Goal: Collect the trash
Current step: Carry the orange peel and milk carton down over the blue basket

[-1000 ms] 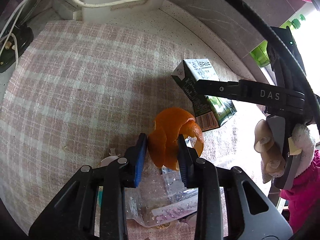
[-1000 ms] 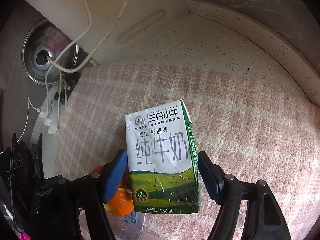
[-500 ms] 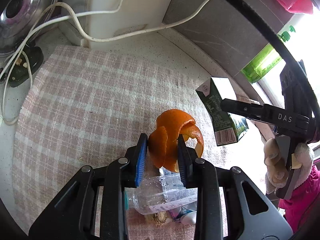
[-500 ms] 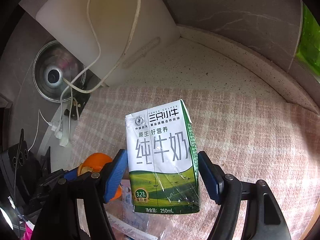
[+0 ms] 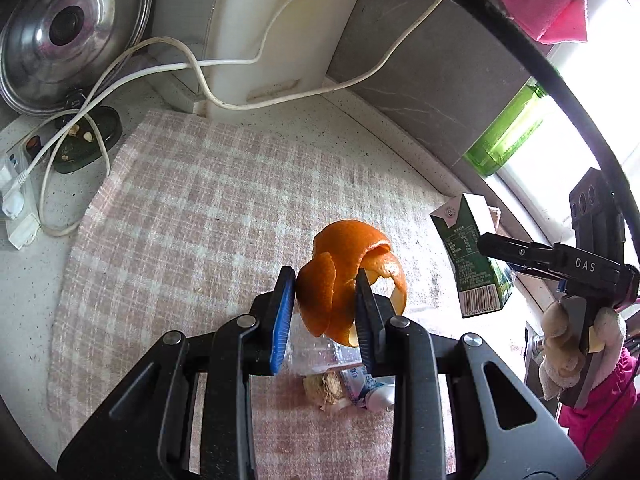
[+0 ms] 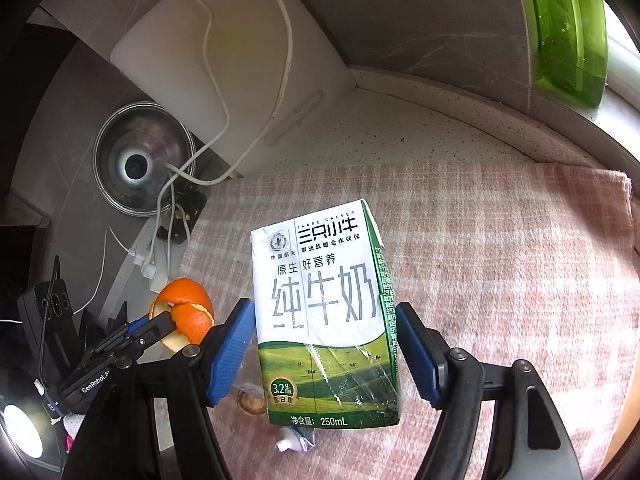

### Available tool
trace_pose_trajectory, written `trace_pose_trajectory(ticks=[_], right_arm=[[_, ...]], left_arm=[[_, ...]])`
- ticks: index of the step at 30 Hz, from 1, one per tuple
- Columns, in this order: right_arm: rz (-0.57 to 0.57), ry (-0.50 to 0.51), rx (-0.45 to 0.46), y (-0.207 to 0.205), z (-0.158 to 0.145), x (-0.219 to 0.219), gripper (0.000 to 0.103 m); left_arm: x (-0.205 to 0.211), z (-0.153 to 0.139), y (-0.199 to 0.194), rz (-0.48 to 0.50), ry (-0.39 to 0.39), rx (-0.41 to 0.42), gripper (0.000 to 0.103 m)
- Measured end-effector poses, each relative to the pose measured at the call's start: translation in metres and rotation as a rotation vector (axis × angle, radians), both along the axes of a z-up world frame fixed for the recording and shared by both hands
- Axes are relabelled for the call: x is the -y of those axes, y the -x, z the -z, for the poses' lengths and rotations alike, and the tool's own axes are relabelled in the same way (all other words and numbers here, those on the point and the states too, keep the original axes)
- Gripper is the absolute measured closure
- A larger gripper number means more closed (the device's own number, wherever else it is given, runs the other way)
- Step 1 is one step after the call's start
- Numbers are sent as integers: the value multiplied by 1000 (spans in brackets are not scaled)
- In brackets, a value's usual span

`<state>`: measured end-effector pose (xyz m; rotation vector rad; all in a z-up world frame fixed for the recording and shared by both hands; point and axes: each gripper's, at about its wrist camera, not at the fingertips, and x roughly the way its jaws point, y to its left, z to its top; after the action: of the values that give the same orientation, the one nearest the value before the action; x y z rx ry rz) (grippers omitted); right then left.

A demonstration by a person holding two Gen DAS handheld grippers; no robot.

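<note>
A pink checked cloth (image 5: pixel 192 208) covers the speckled counter (image 5: pixel 360 128) and serves as the landmark. Beyond its far edge a white board (image 6: pixel 240 92) leans on the wall, with a steel lid (image 5: pixel 68 32) at its far left corner. Above the cloth's right side the right gripper (image 6: pixel 326 344) has its blue pads pressed to both sides of an upright milk carton (image 6: pixel 324 312), held clear of the cloth. Above the cloth's near middle the left gripper (image 5: pixel 324 308) is closed on a curl of orange peel (image 5: pixel 348 276), also lifted. On the cloth under the peel lie a clear plastic bottle (image 5: pixel 308 352), a small tube (image 5: pixel 372 392) and a brown scrap (image 5: pixel 324 388), close together.
</note>
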<state>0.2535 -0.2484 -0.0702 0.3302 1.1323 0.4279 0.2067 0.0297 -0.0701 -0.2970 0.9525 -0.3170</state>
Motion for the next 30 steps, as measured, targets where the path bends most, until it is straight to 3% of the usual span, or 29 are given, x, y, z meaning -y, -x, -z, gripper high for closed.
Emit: trace_pose_trajectory(ticks=[15,30], right_arm=[[34,-24,7,90,-12,-10,30],[38,-30,-15,201,1,-48,30]], left_arm=[[-29,4,86,15,-24,21,75],[-64,24,178,71,-57,-17,75]])
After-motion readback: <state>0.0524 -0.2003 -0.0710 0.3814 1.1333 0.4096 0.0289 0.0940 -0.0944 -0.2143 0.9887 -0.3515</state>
